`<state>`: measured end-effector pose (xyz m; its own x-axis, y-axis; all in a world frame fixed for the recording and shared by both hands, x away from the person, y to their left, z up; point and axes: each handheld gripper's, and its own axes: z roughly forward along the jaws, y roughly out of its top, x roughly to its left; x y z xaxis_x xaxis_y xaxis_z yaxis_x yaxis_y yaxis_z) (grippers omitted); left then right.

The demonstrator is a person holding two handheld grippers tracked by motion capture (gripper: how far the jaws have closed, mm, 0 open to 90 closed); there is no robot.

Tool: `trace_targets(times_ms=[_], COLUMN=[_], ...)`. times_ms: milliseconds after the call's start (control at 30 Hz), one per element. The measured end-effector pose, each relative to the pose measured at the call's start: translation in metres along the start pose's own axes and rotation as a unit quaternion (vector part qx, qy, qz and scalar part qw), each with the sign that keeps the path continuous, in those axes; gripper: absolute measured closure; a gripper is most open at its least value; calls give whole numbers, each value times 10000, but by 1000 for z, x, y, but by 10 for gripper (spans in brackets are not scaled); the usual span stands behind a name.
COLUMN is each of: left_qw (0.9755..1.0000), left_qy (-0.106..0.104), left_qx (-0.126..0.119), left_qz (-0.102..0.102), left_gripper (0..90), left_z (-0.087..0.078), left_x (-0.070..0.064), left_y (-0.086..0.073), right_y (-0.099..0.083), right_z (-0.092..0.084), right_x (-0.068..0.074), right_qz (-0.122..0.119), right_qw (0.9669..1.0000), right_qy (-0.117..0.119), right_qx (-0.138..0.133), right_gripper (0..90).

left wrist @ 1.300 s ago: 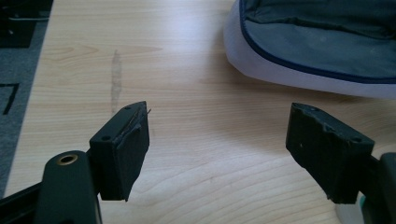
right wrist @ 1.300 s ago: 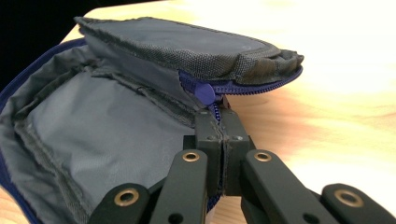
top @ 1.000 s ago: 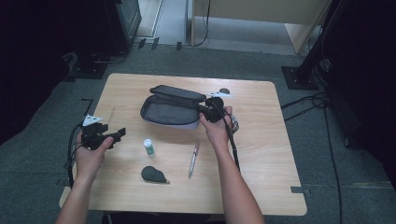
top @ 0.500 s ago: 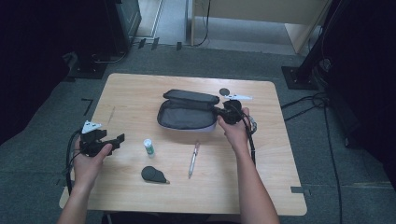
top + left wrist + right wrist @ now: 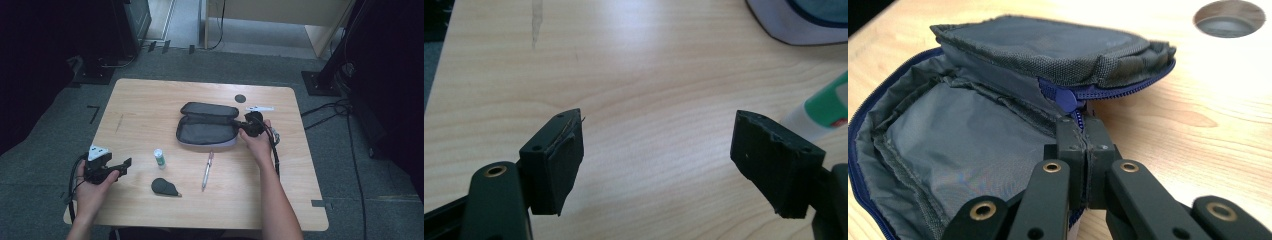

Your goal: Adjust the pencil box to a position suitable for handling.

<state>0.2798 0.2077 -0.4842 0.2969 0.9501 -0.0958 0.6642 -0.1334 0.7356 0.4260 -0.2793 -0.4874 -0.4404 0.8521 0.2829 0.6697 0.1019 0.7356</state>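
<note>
A grey pencil case (image 5: 207, 131) with a blue zip lies unzipped at the middle of the wooden table (image 5: 150, 110), its lid folded back. My right gripper (image 5: 245, 126) is at the case's right end. In the right gripper view its jaws (image 5: 1082, 125) are shut on the blue zipper pull (image 5: 1068, 97), and the grey lining (image 5: 973, 135) lies bare. My left gripper (image 5: 125, 162) hovers near the table's front left, open with nothing between its pads (image 5: 656, 145). A white and green glue stick (image 5: 159, 157) stands to its right, at the edge of the left gripper view (image 5: 824, 107).
A pen (image 5: 206, 170) lies in front of the case, and a small black object (image 5: 164, 187) sits near the front edge. A round hole (image 5: 240, 98) and a thin white item (image 5: 260, 108) are behind the right gripper. Dark stands and cables ring the table.
The right gripper has dragged the case to the right and nearer the person. The left hand has drawn back toward the front left edge and sunk a little.
</note>
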Motion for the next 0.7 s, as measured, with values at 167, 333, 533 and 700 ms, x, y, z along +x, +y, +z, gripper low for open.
trace_targets(times_ms=[167,333,533,700], left_qw=[9999,9995,9981,9984], left_qy=[27,131,354,383], left_qx=[116,262,303,187], left_qz=[-41,81,393,359], left_gripper=[218,209,196,164], left_z=[6,12,17,18], left_x=[1,0,-5,-5], left_y=[-14,-22,-27,-30], right_y=[-6,-7,-2,-2], right_z=[9,10,-1,-14], right_x=[-7,-7,1,14], right_qz=[-133,-107,-167,-108], right_qw=[9997,9998,9993,9990], right_qy=[21,-84,-330,-442], right_qx=[194,171,86,-27], right_gripper=[851,572,364,279])
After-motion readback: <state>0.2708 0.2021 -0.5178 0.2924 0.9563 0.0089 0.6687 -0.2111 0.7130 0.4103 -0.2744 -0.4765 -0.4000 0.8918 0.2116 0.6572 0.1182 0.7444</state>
